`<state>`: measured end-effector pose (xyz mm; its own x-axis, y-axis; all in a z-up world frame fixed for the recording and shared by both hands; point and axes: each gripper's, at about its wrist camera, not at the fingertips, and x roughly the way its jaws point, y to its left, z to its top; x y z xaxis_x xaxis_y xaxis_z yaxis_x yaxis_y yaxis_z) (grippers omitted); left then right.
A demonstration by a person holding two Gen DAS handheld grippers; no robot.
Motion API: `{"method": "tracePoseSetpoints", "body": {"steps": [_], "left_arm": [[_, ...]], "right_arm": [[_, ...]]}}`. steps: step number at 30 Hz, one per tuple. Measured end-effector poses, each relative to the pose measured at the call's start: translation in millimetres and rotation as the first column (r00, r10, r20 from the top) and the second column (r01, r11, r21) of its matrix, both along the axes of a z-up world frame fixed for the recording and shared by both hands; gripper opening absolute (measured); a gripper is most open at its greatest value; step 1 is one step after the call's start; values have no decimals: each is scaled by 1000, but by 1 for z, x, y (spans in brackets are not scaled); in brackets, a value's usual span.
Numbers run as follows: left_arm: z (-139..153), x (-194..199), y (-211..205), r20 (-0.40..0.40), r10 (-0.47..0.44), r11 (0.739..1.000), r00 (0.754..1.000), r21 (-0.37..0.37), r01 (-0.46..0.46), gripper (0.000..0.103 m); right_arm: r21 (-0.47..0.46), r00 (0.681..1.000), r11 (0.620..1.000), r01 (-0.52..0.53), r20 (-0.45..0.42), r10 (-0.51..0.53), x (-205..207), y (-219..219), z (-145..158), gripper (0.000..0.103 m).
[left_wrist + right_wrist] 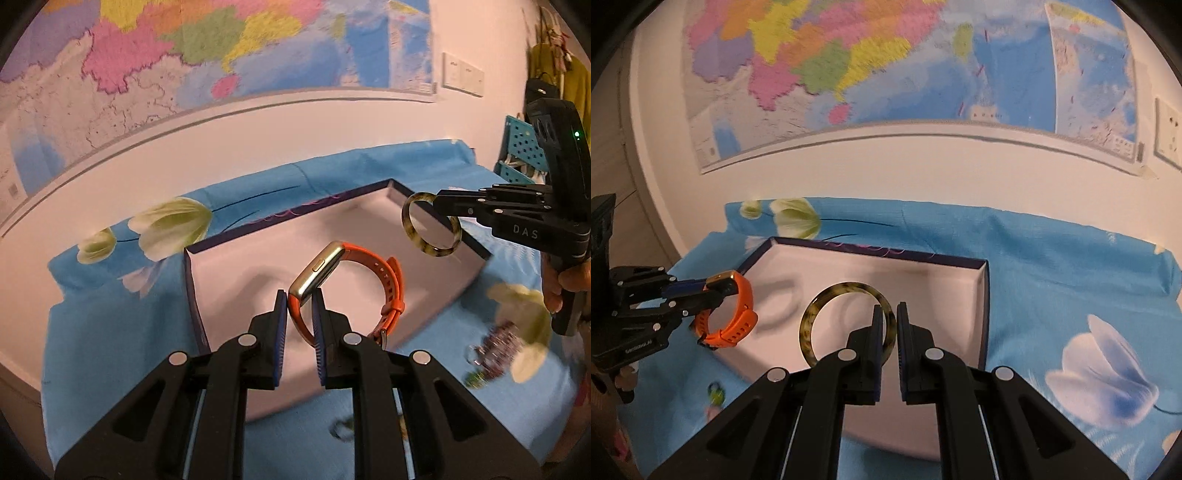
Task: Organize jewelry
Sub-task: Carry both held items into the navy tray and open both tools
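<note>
My left gripper [300, 301] is shut on the orange strap of a watch [391, 291] with a gold case and holds it above the open white-lined box [236, 258]. It also shows in the right wrist view [718, 290] with the watch [738, 321] at the box's left edge. My right gripper [888, 314] is shut on a tortoiseshell bangle [812, 317] and holds it upright over the box [979, 284]. In the left wrist view the right gripper [439, 201] holds the bangle [428, 247] over the box's far right corner.
The box lies on a blue flowered cloth [1052, 258]. Small loose jewelry pieces [491, 347] lie blurred on the cloth right of the box, and a small green one [716, 393] near its front left. A wall with a map [849, 55] stands behind.
</note>
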<state>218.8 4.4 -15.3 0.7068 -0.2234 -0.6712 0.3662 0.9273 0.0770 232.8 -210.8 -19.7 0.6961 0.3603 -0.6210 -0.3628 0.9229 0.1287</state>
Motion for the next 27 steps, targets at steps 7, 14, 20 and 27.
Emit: {"method": "tracePoseSetpoints", "body": {"steps": [7, 14, 20, 27], "left_arm": [[-14, 44, -7, -30, -15, 998, 999, 53, 16, 14], [-32, 73, -16, -74, -15, 995, 997, 99, 23, 14], [-46, 89, -24, -98, -11, 986, 995, 162, 27, 14], [-58, 102, -36, -128, -4, 975, 992, 220, 32, 14]], "right_arm": [[-17, 999, 1000, 7, -47, -8, 42, 15, -11, 6], [-54, 994, 998, 26, -106, -32, 71, 25, -26, 6], [-95, 986, 995, 31, -158, -46, 87, 33, -35, 6], [-114, 975, 992, 44, -210, -68, 97, 36, -41, 6]]}}
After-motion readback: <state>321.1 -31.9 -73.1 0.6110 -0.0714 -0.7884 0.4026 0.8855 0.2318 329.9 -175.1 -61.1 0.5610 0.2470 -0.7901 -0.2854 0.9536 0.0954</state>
